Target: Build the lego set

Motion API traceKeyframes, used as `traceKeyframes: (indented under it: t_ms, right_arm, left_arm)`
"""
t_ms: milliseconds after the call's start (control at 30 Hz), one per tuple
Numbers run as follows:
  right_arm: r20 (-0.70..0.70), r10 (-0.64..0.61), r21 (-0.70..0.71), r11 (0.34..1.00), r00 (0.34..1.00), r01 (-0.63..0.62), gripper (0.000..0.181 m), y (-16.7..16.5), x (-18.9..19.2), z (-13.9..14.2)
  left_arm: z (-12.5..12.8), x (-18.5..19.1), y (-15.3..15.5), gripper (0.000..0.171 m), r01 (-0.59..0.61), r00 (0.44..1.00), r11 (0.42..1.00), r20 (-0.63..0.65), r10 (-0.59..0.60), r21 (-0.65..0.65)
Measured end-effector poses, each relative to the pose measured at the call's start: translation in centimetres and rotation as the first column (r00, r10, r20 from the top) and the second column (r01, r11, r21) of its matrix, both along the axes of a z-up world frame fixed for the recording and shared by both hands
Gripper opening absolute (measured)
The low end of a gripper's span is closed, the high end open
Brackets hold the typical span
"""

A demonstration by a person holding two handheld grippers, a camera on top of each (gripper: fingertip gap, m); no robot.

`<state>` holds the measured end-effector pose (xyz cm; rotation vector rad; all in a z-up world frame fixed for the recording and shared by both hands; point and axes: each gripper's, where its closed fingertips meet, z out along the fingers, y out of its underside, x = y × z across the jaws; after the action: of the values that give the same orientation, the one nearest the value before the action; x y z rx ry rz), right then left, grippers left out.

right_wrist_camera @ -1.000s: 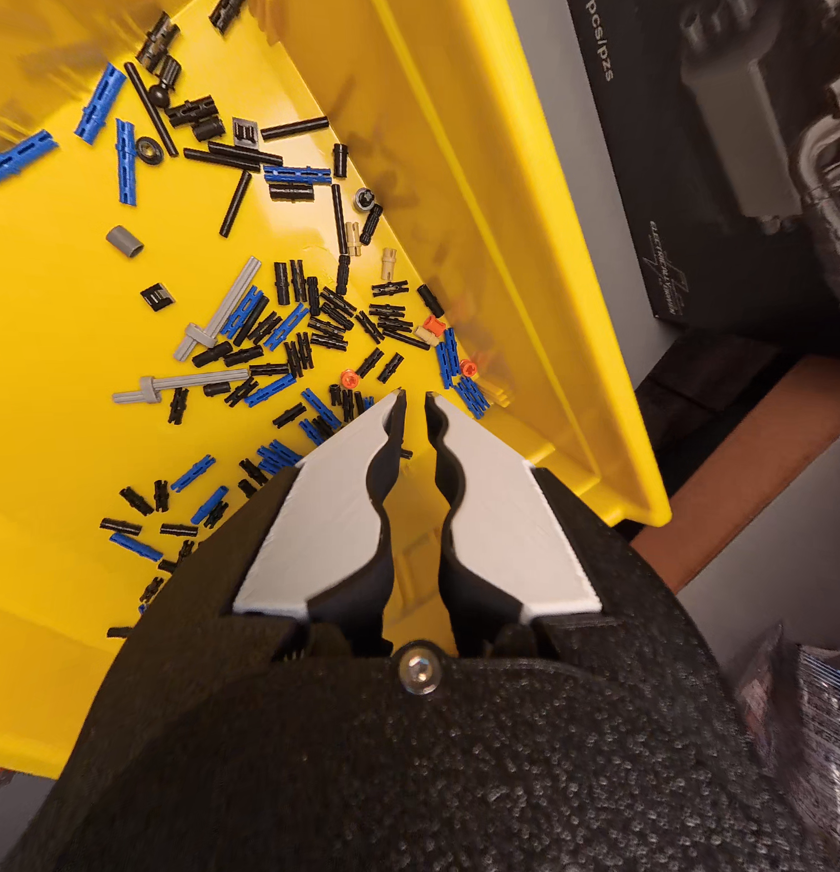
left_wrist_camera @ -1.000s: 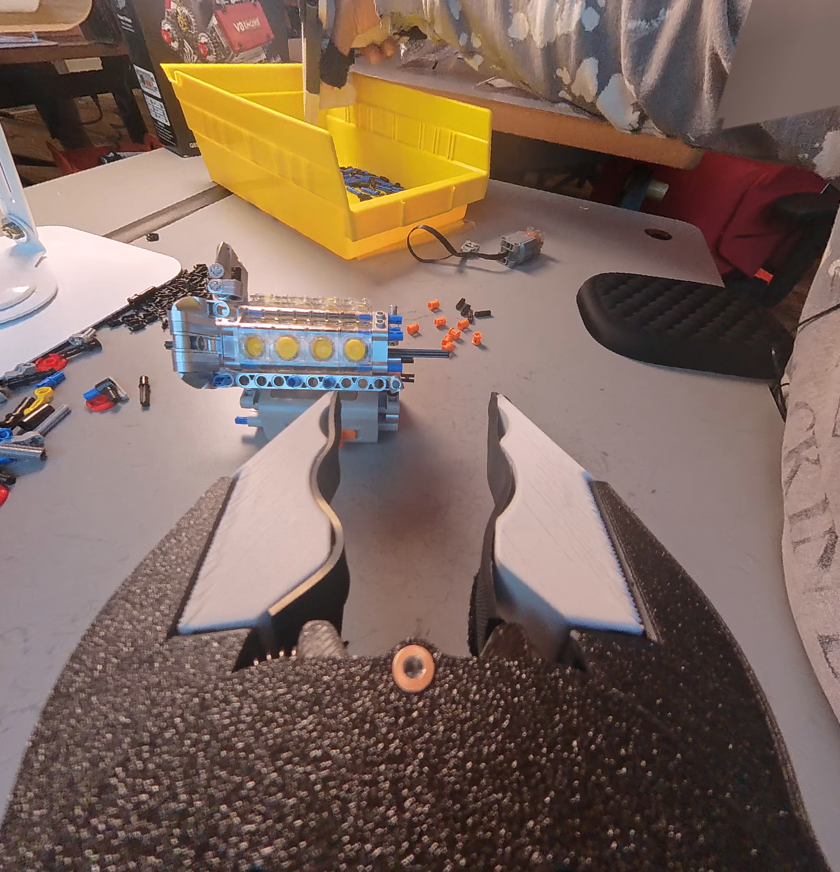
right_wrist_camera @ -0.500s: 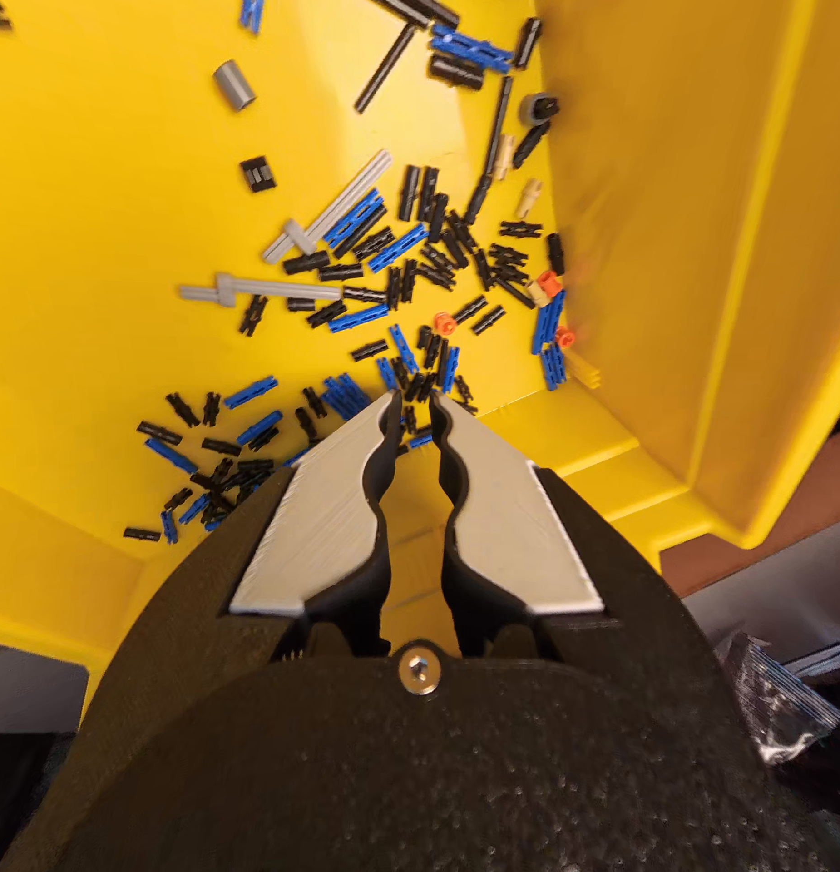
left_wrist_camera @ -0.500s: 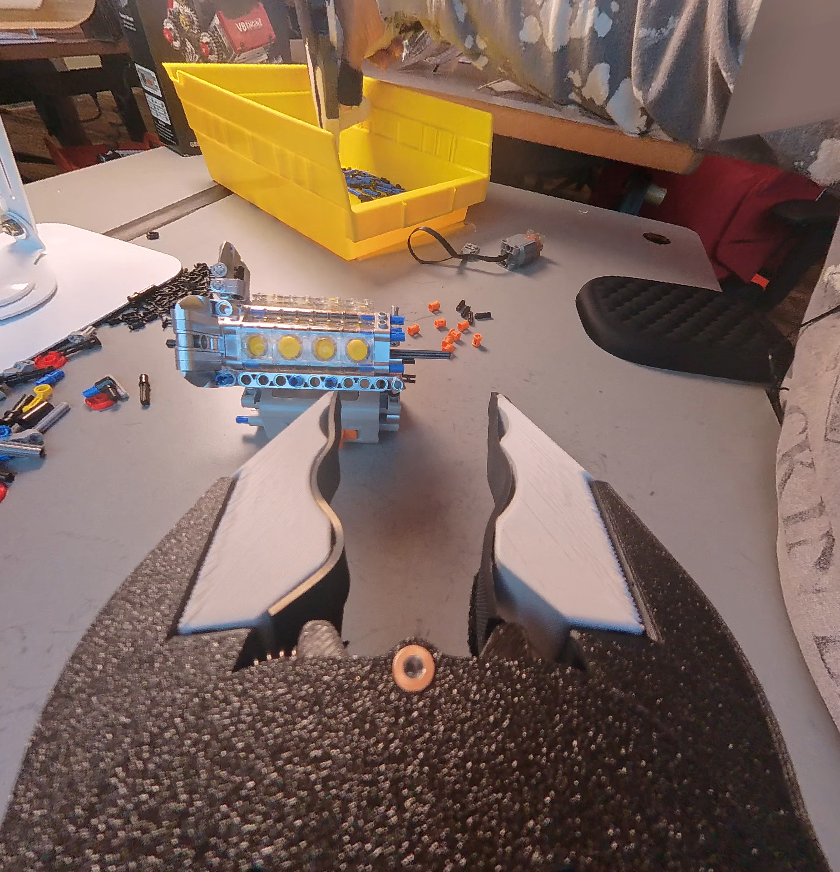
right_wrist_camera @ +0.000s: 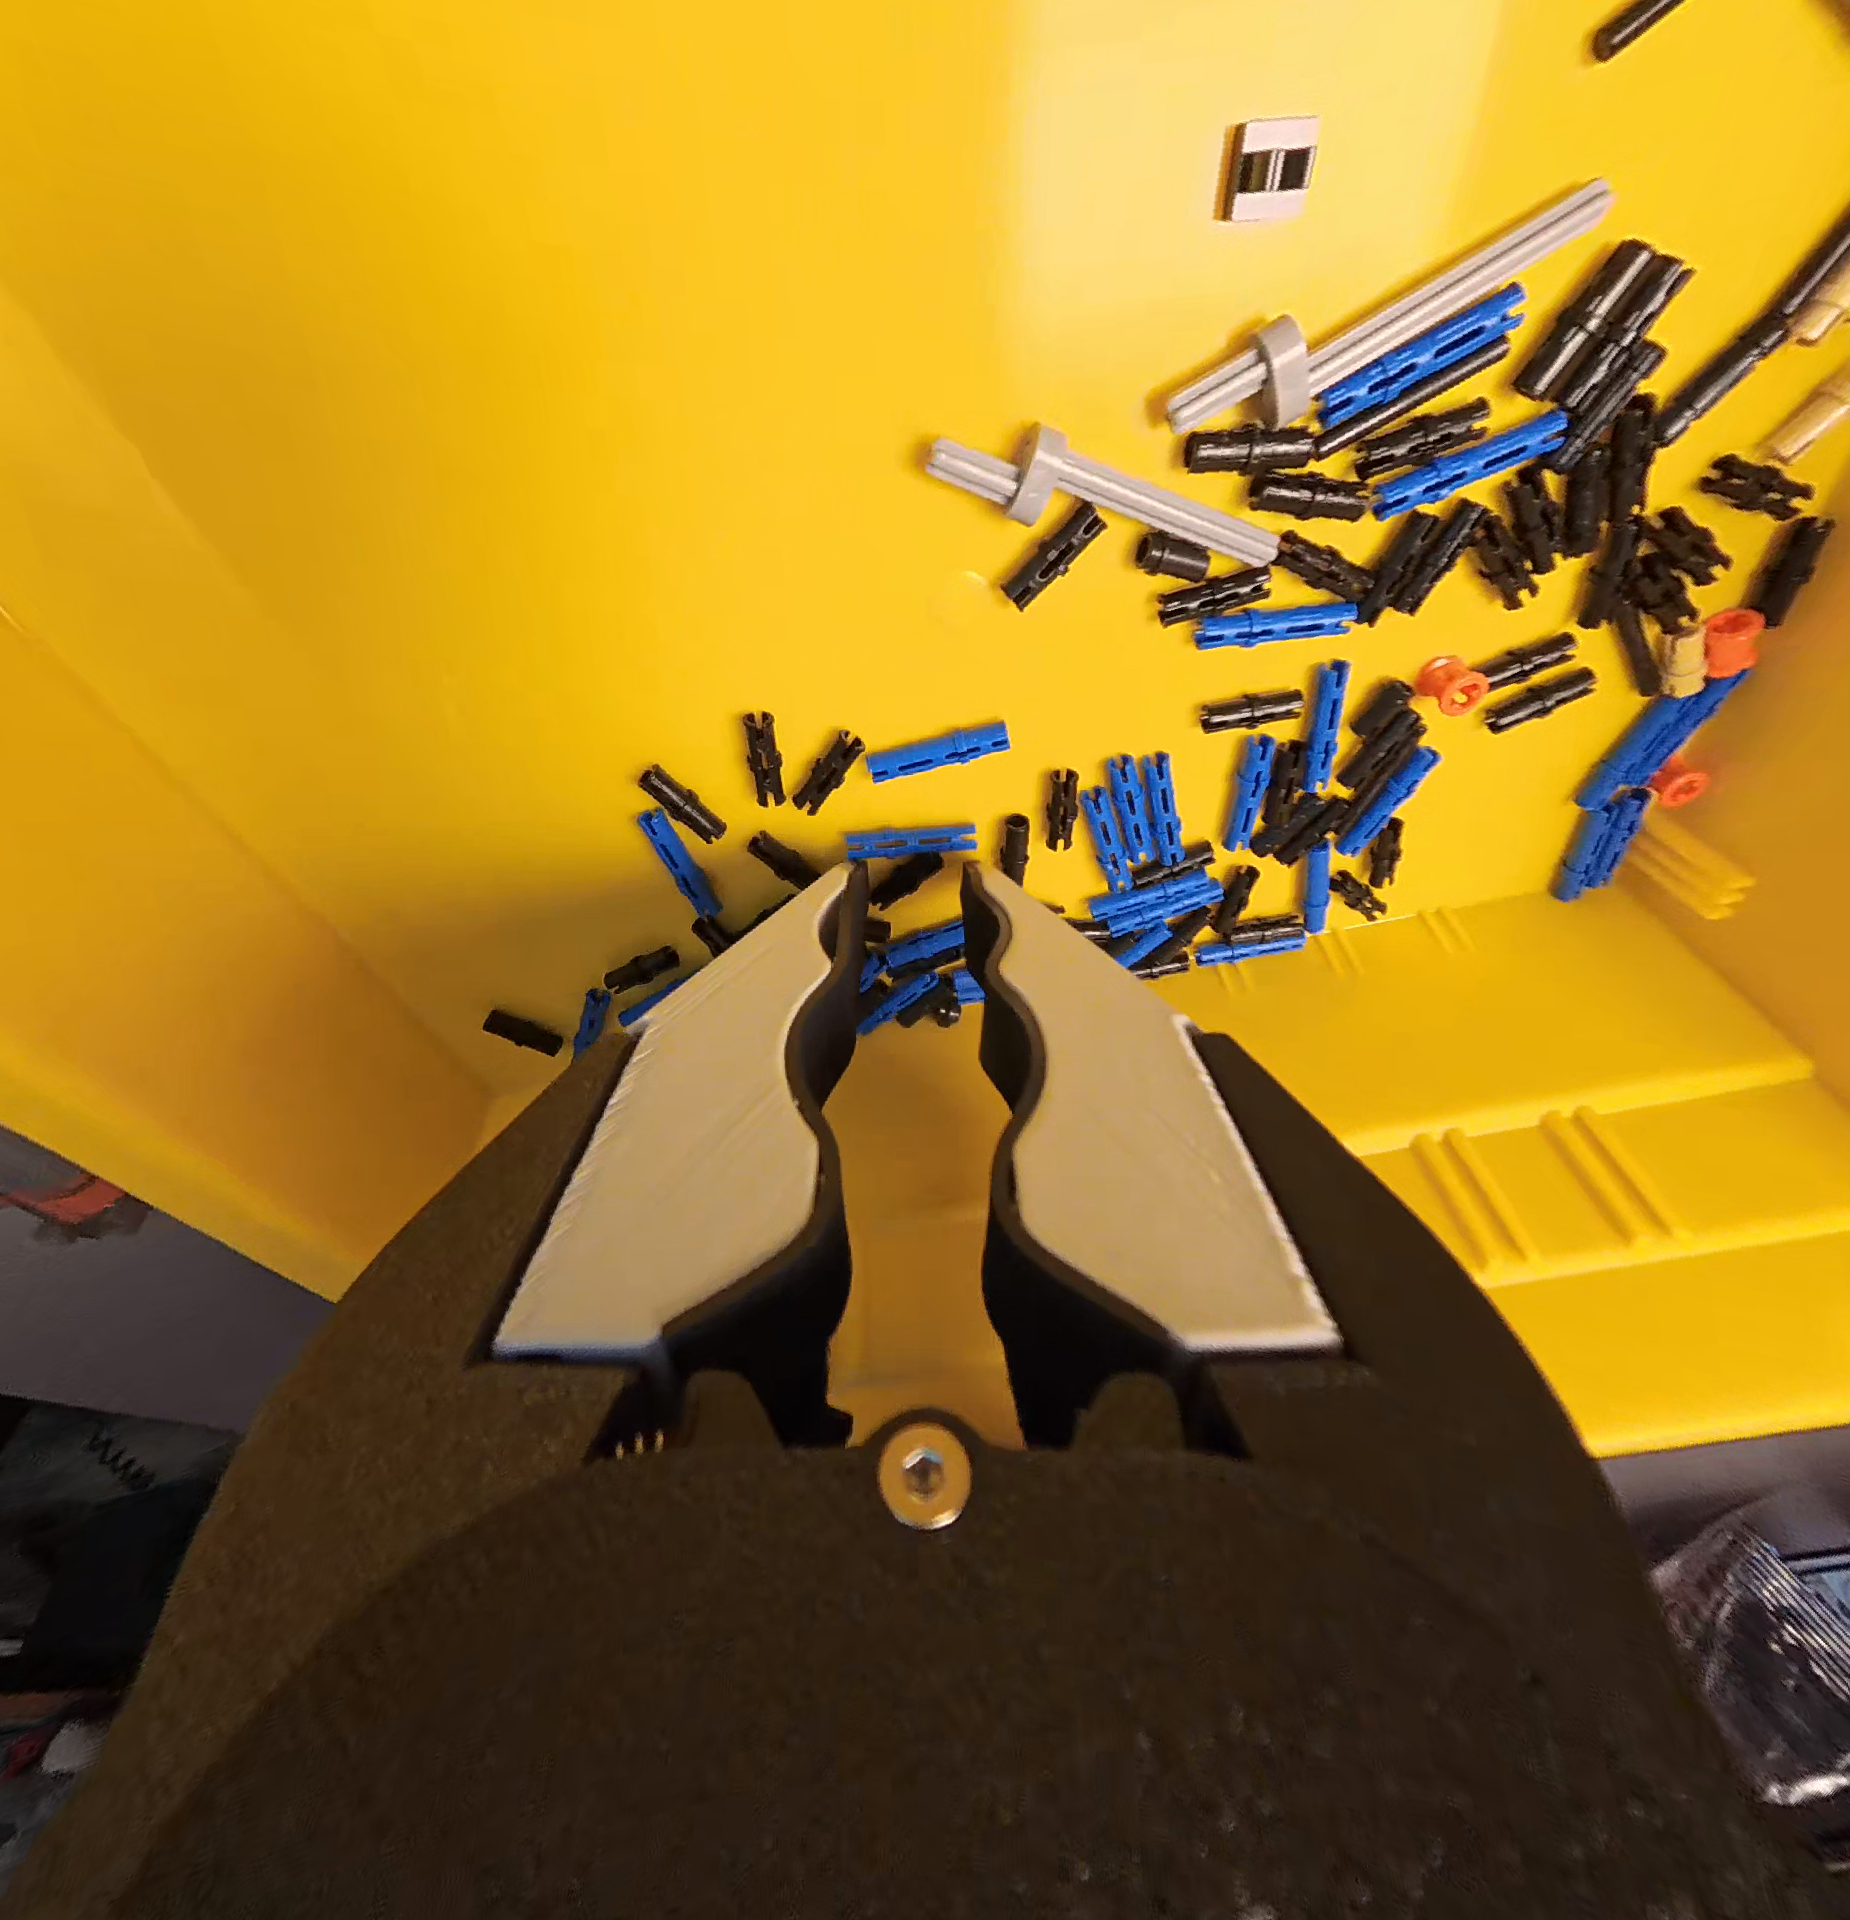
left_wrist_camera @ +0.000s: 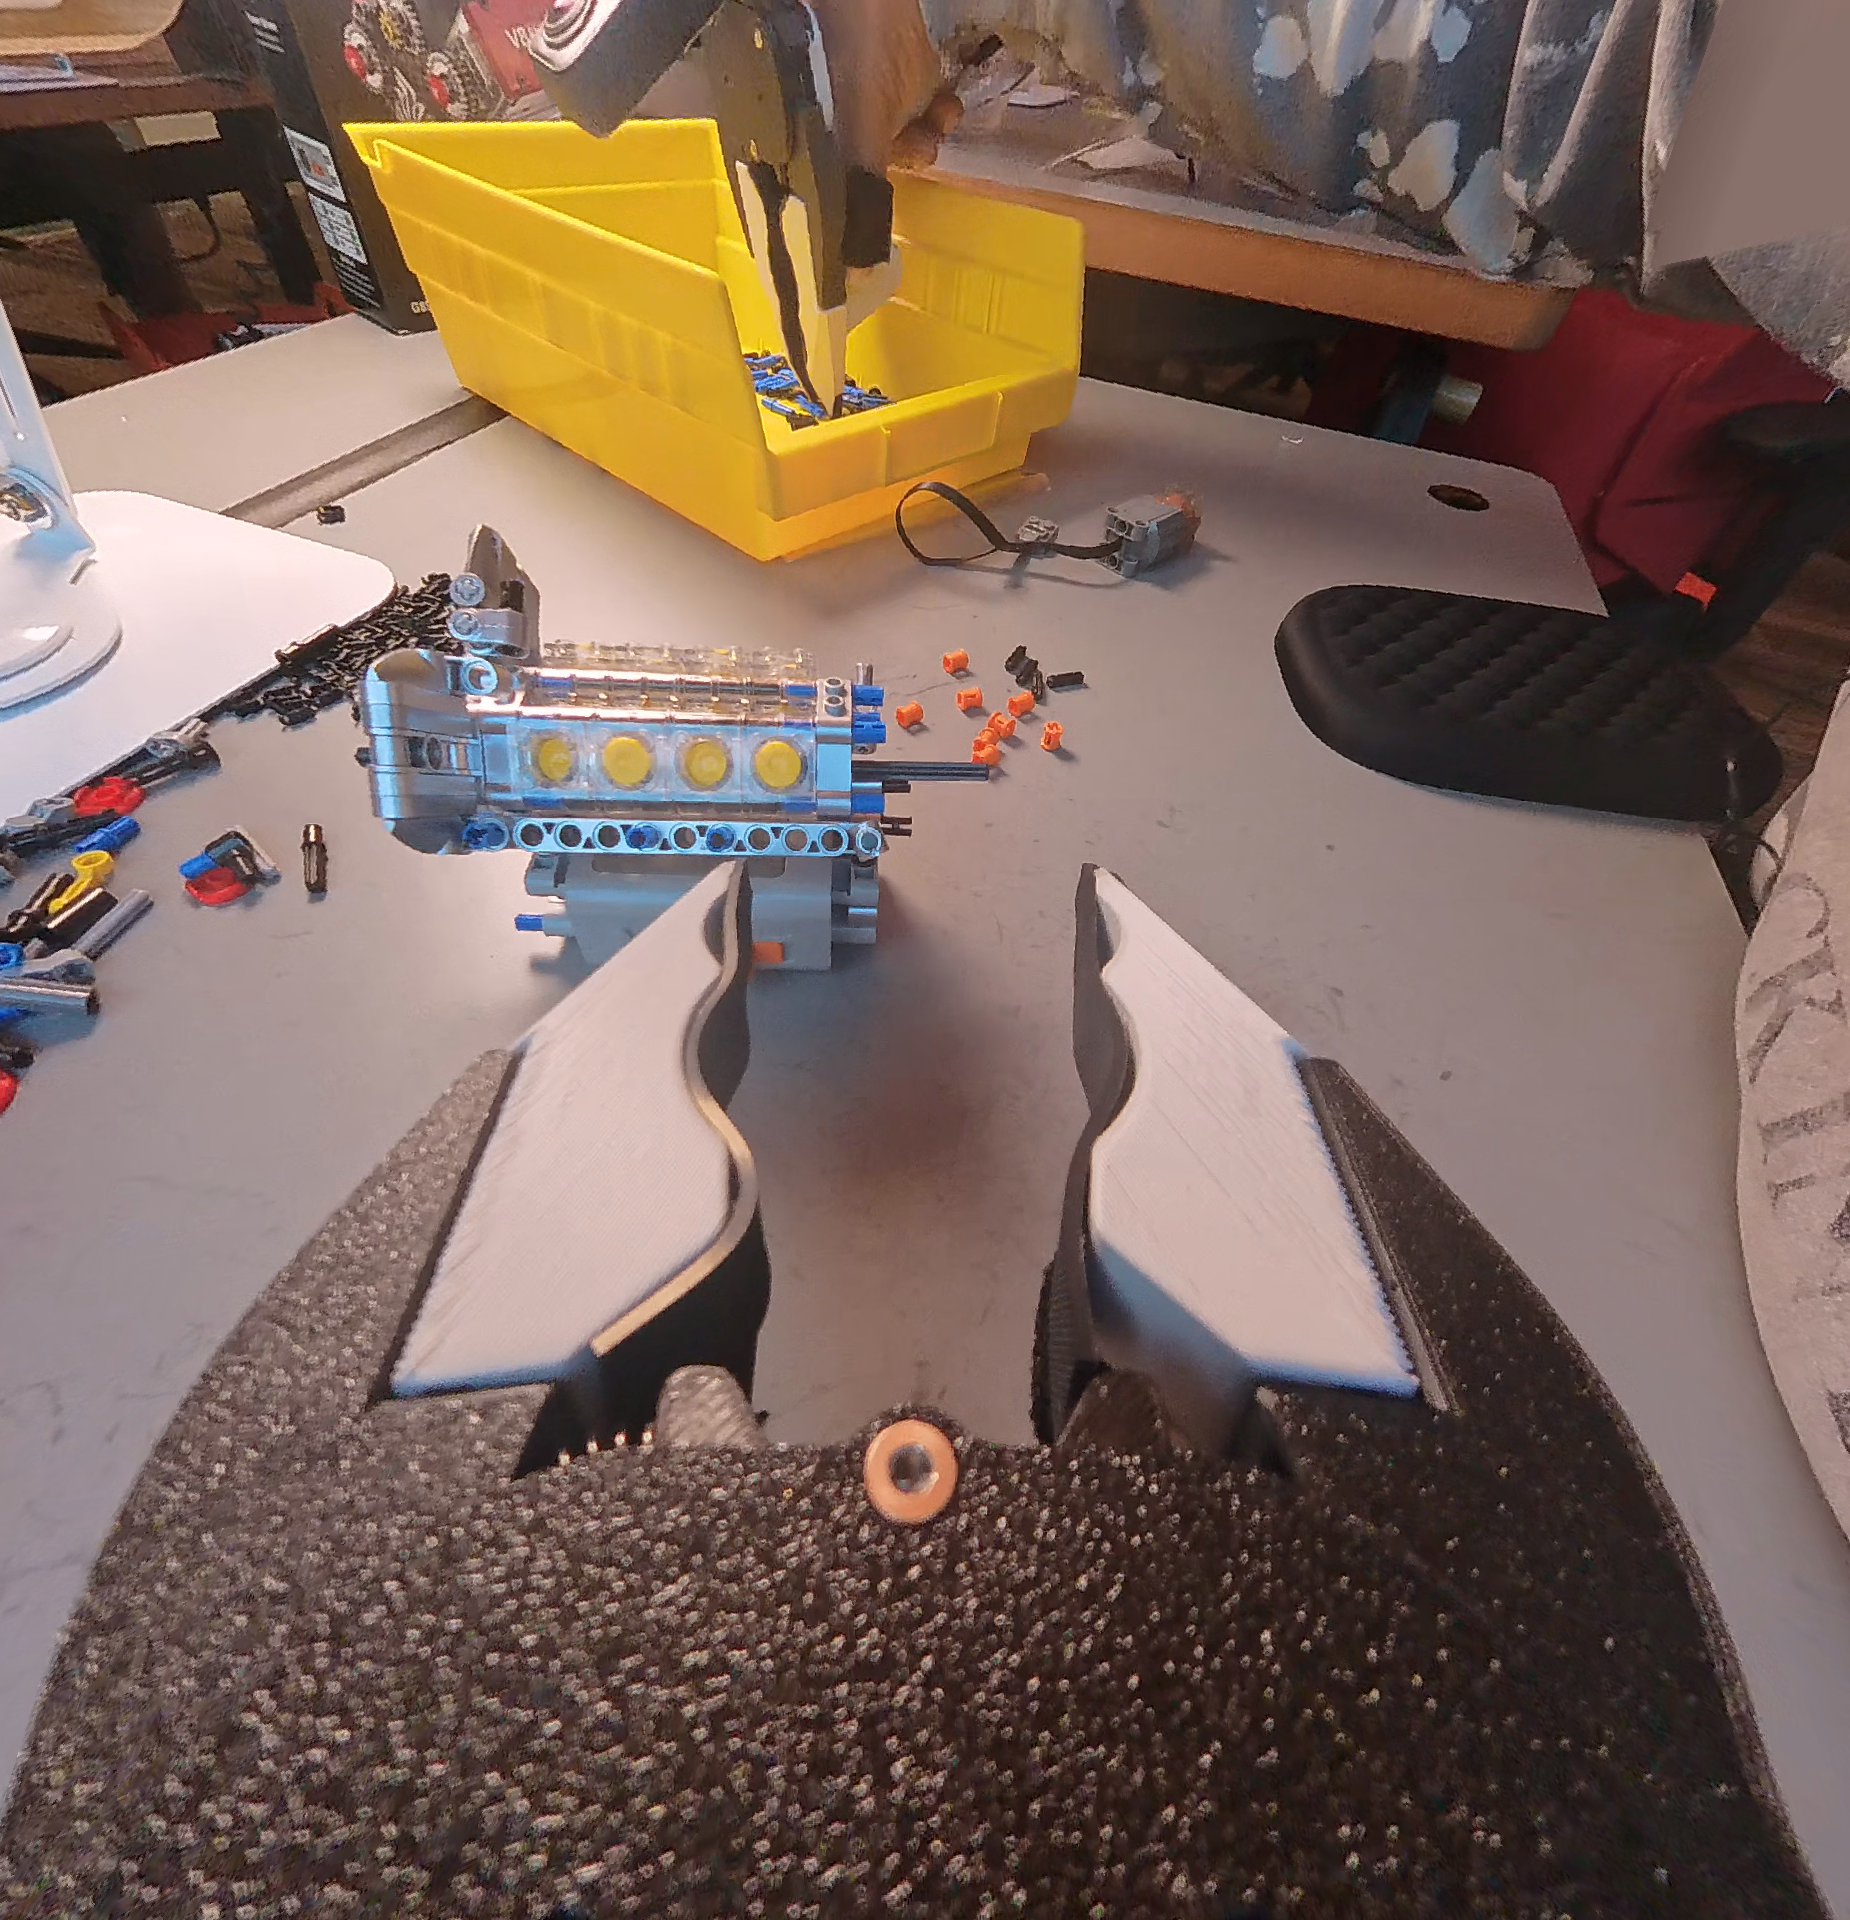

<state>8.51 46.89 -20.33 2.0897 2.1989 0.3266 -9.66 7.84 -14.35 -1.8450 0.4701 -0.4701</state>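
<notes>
Yellow bin (right_wrist_camera: 401, 499) w/ blk+blue pins (right_wrist_camera: 1160, 904)

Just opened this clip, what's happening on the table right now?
A person holds two grippers. The right gripper, jaws slightly apart and empty, is tipped down into the yellow bin, its tips among the small black and blue pins near the bin's front wall. The left gripper hangs open over the grey table, just in front of a brick-built engine model, touching nothing. Loose orange bushes lie beyond.

Bare table (left_wrist_camera: 1264, 935) ahead of left tongs (left_wrist_camera: 910, 883); brick model (left_wrist_camera: 630, 769) blocks left-front.
</notes>
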Motion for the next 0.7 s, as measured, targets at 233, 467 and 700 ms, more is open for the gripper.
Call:
traceKeyframes:
  t_ms: [233, 467, 700]
  right_arm:
    - [-0.234, -0.033, 0.028, 0.999, 0.972, 0.04, 0.011, 1.1, -3.3, 1.3]
    - [-0.191, -0.038, 0.061, 0.997, 0.981, 0.05, 0.011, 1.7, -1.0, 1.7]
    - [-0.009, 0.127, 0.07, 0.99, 0.992, -0.126, 0.01, -0.3, 1.6, 1.3]
  left_arm:
    - [0.0, 0.0, 0.0, 0.06, -0.003, 1.0, 1.0, 0.0, 0.003, 0.001]
    - [0.0, 0.0, 0.0, 0.06, 0.002, 1.0, 1.0, 0.001, -0.002, 0.001]
    - [0.0, 0.0, 0.0, 0.06, 0.004, 1.0, 1.0, 0.001, -0.004, -0.002]
